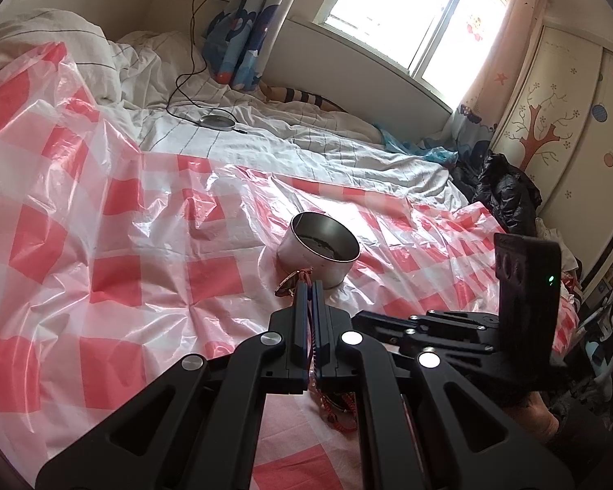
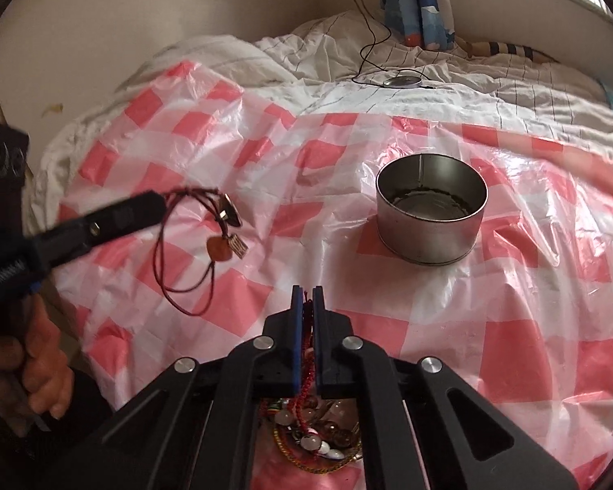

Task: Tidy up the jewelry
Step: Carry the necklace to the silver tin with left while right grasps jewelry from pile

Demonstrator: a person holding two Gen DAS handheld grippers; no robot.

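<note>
left tool (image 2: pixel 159 204): clamped on cord necklace (image 2: pixel 192 253), left of tin (image 2: pixel 431 214) | right tool (image 2: pixel 307 292): clamped on red braided cord (image 2: pixel 306 384) | jewelry heap (image 2: pixel 314 441) partly hidden

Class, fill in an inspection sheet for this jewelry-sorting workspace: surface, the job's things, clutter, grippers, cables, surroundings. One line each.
Surface: red-and-white checked plastic sheet spread over a rumpled white bed.
Job's things: round metal tin, upright and open; cord necklace with pendants hanging clear of the sheet; pile of beaded jewelry under the right gripper.
Clutter: dark jacket and a blue plastic bag at the bed's far edge.
Grippers: left gripper shut on the necklace's cord; right gripper shut on a red braided cord from the pile.
Cables: black cable running from the wall to a round disc on the bed.
Surroundings: bright window, patterned curtains, decorated wardrobe.
</note>
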